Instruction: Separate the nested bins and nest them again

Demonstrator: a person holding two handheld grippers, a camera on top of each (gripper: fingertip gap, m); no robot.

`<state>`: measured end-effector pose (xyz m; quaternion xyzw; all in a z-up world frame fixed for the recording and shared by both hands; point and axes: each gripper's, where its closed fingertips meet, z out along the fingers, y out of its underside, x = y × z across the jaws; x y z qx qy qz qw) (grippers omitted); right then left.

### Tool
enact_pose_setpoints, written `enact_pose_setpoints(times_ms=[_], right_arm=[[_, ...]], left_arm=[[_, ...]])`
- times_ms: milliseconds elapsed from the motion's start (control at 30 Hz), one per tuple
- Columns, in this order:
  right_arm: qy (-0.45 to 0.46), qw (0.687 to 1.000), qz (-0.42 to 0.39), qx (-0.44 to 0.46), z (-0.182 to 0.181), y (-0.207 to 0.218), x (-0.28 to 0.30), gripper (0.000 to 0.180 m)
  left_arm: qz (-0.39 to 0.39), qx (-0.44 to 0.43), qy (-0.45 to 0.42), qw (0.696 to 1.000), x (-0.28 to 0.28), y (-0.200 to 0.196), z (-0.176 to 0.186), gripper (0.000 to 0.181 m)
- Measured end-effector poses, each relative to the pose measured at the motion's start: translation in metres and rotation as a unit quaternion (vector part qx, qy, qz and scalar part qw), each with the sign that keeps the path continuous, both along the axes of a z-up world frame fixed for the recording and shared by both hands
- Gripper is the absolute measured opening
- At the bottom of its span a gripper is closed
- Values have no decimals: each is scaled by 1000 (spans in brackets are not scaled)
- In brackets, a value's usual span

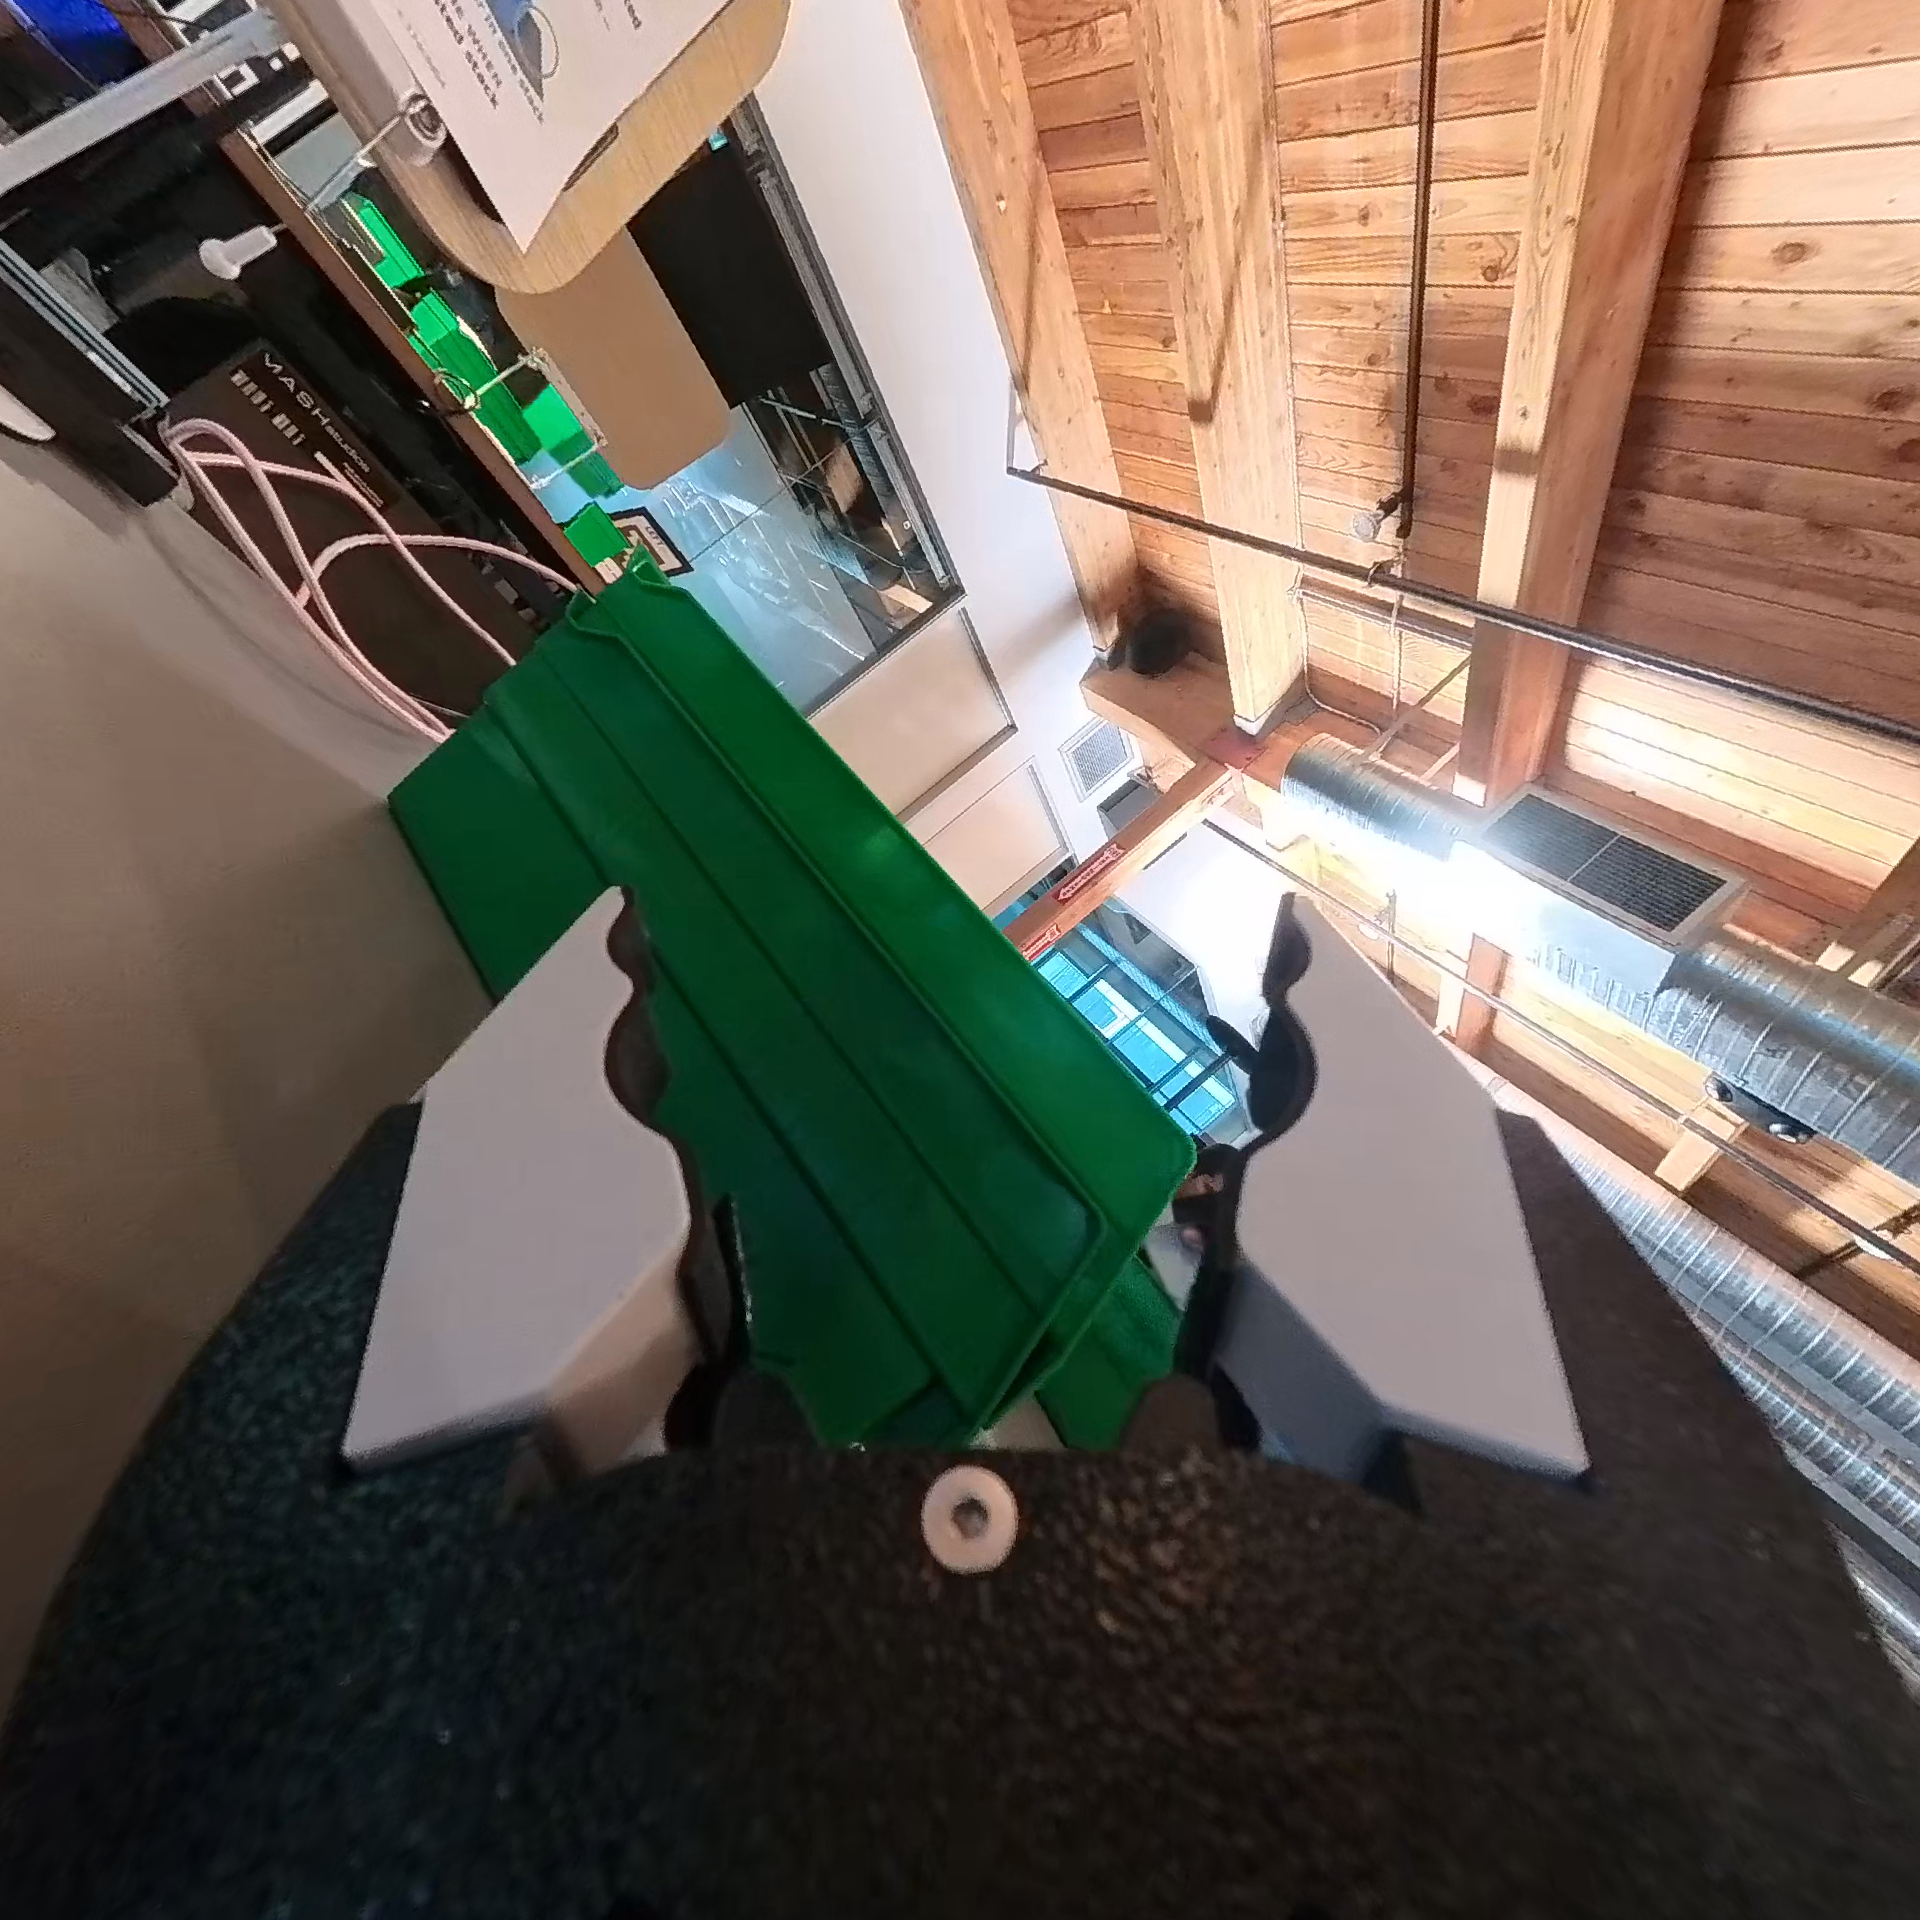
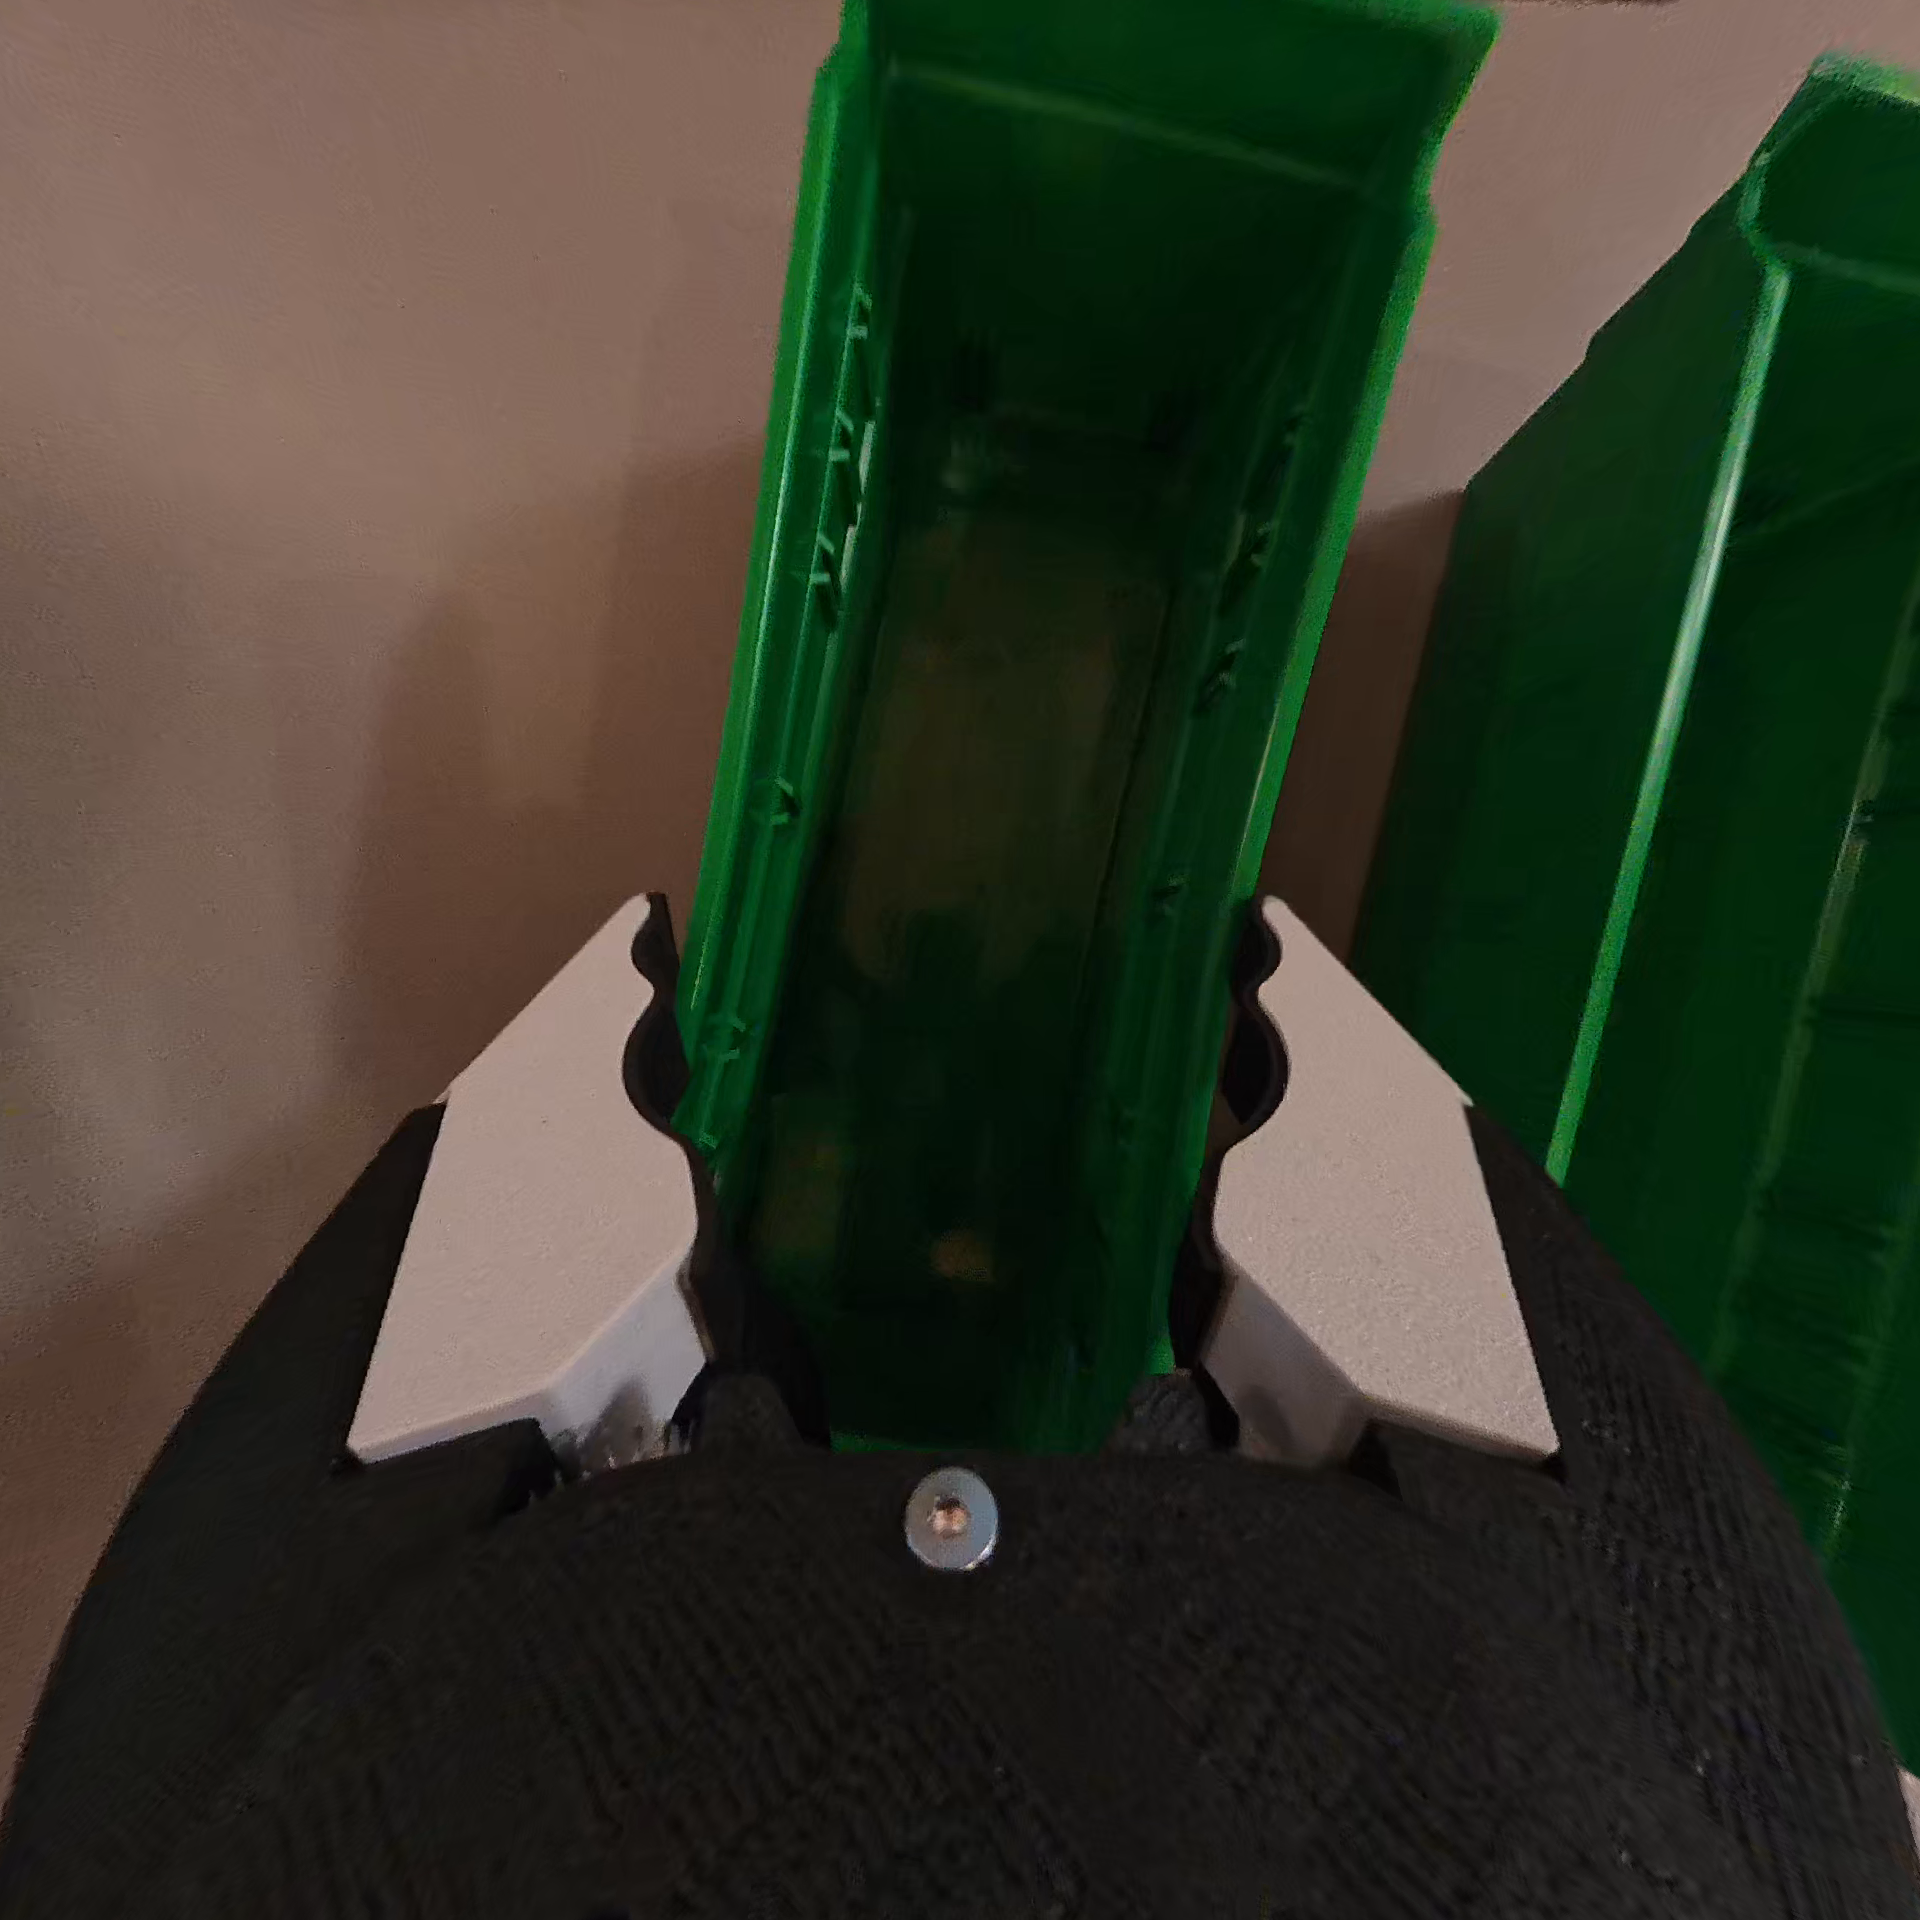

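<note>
Green plastic fills the middle of the left wrist view: a long green bin (image 1: 831,987) is seen from its ribbed outer side, running from the lower centre up toward the upper left of the frame. The left gripper (image 1: 951,1039) is spread wide, and the bin's near end lies between the fingers (image 1: 520,1195). The left one is touched by the bin's edge, while a clear gap is left between the bin's corner and the right one, so whether the bin is gripped cannot be told. A beige desk (image 1: 156,935) is shown along the left edge of the frame, with pink cables (image 1: 312,520) at the upper left. Open room is seen to the right of the bin, where a wooden plank ceiling (image 1: 1351,312) and a silver duct (image 1: 1714,1039) appear.

In the right wrist view, a second green bin (image 2: 1039,675) is seen from its open side, stretching from the lower centre to the top edge of the frame. The right gripper (image 2: 951,987) is held apart just to the bin's width, with the rim edges pressed against the black wavy pads of both fingers (image 2: 540,1195), so the bin is clamped. A plain beige surface (image 2: 312,520) lies free to the left of this bin. At the right edge of the frame another green bin (image 2: 1662,831) is visible, separated from the held one by a narrow strip of beige.
</note>
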<state>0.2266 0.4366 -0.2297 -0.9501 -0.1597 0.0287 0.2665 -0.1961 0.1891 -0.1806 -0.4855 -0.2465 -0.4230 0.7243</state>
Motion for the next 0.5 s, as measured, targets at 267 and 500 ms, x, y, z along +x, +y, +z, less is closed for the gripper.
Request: enact_pose_setpoints(times_ms=[267, 500], right_arm=[[-54, 995, -16, 78, 29, 15, 5, 121], [221, 954, 180, 92, 119, -47, -195, 122]], left_arm=[[-1, -4, -7, 1000, -1, 1, -2, 119], [8, 4, 0, 1000, 0, -3, 2, 121]])
